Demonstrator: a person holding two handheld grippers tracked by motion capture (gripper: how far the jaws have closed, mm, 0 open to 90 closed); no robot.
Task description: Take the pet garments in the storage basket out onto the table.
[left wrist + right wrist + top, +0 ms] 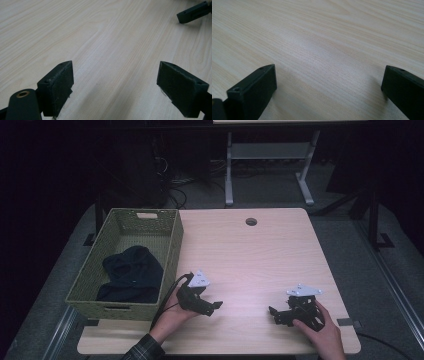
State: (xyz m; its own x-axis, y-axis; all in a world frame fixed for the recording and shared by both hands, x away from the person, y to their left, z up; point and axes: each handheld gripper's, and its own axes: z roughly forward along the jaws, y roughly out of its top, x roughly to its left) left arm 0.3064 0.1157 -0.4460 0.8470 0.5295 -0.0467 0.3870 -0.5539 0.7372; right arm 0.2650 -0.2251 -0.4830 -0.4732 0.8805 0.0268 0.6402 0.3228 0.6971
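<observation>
Dark cloth (pixel 132 275) inside the basket (pixel 172 245), just beside left gripper (pixel 212 307). Right gripper (pixel 274 314) well apart from the basket. Both wide open, holding nothing.

We identify a lab or office workspace: a light wooden desk (pixel 260 250) with a cable grommet hole (pixel 251 222), grey carpet, tangled cables (pixel 175 182), another desk frame (pixel 270 165) behind.
</observation>
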